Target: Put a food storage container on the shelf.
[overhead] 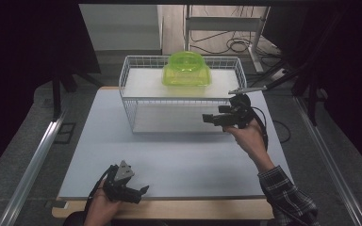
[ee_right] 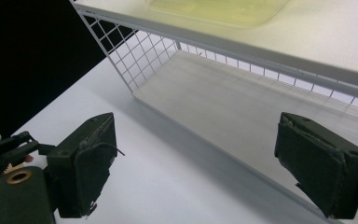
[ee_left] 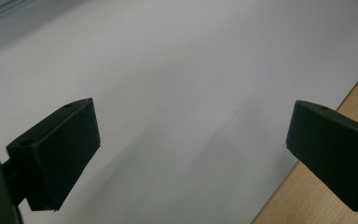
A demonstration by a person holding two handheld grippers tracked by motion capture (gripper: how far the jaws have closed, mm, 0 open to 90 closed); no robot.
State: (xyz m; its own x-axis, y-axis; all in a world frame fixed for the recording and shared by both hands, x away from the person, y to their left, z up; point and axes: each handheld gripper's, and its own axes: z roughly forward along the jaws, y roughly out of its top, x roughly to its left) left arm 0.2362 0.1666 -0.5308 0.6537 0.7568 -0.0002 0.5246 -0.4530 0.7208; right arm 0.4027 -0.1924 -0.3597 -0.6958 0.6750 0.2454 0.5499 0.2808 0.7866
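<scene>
Right hand-held gripper [overhead: 208,118] held just off the right front corner of the white wire-mesh shelf rack [overhead: 128,87], jaws spread wide with nothing between them, aimed toward the rack's lower board. Translucent lime-green plastic container [overhead: 186,69] sitting on the rack's upper white board, toward the back, well apart from both grippers. Left hand-held gripper [overhead: 141,191] low at the near left edge of the pale grey worktop [overhead: 179,160], jaws wide apart and empty.
</scene>
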